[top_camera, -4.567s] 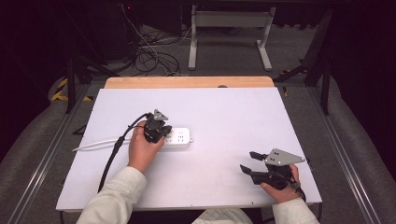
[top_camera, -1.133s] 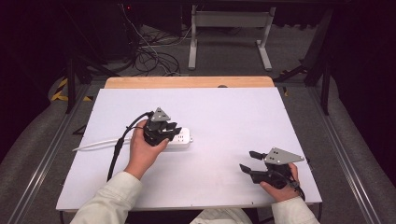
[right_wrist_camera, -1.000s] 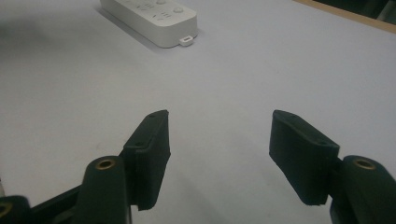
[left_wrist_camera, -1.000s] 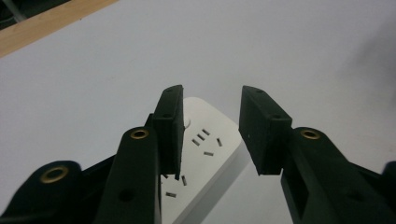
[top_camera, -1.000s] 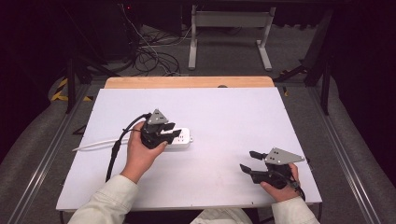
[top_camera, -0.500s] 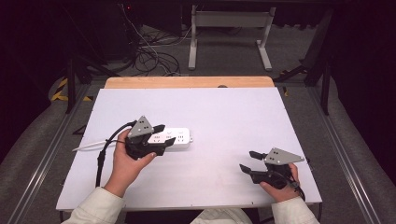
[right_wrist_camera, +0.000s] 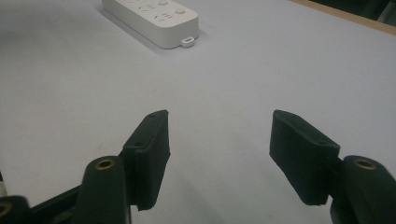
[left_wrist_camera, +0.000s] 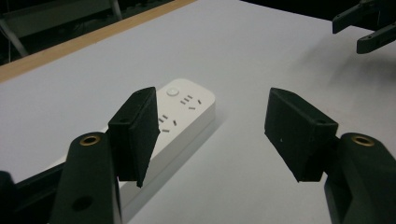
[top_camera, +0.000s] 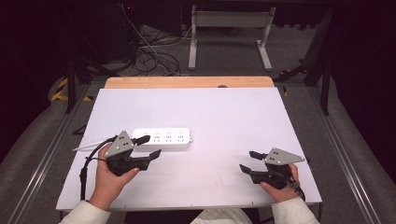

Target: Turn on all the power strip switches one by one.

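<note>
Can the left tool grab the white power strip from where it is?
Probably yes. The left tool is open right beside the power strip, and nothing lies between them on the table.

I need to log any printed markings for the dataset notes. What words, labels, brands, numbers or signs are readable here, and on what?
None: no word, brand or number can be read anywhere.
White power strip: socket slots and round buttons show, no print legible; a small tab at its end is too small to read.
Yellow-and-black hazard stripes on the floor beside the table: a warning pattern, no text.
Left gripper and right gripper: no markings visible.
</note>
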Available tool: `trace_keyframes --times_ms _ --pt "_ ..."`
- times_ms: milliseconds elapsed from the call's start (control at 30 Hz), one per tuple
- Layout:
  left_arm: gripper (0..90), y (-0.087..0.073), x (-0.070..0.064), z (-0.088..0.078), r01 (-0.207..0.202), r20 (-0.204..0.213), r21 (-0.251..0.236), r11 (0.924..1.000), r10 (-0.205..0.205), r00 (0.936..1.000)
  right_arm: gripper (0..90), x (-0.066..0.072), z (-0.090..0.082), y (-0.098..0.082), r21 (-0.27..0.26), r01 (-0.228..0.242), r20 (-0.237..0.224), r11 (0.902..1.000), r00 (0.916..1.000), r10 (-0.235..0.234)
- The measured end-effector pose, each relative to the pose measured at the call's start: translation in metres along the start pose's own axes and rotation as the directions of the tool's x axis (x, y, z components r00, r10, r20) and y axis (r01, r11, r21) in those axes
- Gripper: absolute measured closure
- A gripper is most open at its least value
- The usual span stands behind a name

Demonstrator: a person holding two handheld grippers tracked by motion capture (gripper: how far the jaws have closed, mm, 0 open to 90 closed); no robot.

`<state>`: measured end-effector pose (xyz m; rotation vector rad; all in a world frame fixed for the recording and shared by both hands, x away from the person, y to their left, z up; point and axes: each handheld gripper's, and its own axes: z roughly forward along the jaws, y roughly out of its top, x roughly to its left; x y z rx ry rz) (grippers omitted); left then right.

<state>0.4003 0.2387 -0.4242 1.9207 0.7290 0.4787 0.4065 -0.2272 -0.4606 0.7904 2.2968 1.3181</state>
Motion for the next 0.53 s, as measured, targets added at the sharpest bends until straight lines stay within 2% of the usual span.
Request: trace_keyframes --times_ms 133,233,333,533 --pt "34.7 -0.016 0.006 -0.007 0.020 -0.027 -0.001 0.9998 -0.020 0.9994 38.3 0.000 0.000 0.000 -0.002 -0.001 -0.003 1.0000 1.0000 0.001" --pt "34.4 -0.030 0.011 -0.012 0.017 -0.063 0.003 0.9998 -0.017 0.9979 38.3 0.000 -0.001 0.000 -0.006 -0.002 -0.003 1.0000 1.0000 0.002" --pt "34.2 -0.044 0.015 -0.017 0.021 -0.078 0.010 0.9997 -0.021 0.9967 38.3 0.000 -0.001 0.000 -0.006 -0.004 0.000 1.0000 1.0000 0.004" --pt "33.7 -0.057 0.018 -0.024 0.024 -0.064 0.010 0.9997 -0.023 0.9977 38.3 -0.001 -0.002 -0.001 -0.008 -0.003 0.002 1.0000 1.0000 0.003"
